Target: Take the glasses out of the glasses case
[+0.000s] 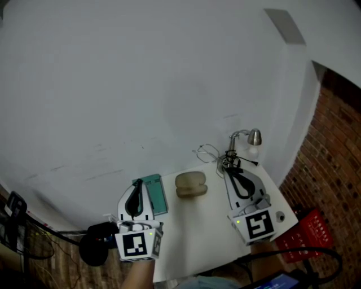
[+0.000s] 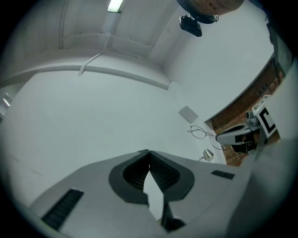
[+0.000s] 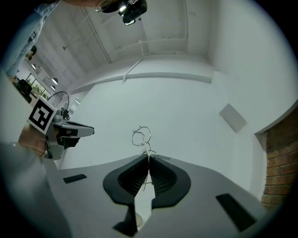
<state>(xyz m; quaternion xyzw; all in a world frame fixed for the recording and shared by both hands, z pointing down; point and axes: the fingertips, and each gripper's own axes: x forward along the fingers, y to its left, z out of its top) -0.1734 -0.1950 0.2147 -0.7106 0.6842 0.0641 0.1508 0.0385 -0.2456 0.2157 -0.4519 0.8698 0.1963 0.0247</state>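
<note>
At near left the left tool [image 1: 137,184] is clenched empty, the tan oval glasses case [image 1: 190,184] lies mid-counter [image 1: 197,237], and farther right the right tool [image 1: 228,165] pinches the thin wire-framed glasses [image 1: 207,152] clear of it, so removal looks done.

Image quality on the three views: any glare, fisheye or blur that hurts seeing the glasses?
Head view: dim and flat, no glare; the glasses read as a faint wire outline against the white wall. Left gripper view: strong fisheye, black corners, ceiling light blown out. Right gripper view: same fisheye; the glasses clamped in the right gripper are thin but sharp.
</note>
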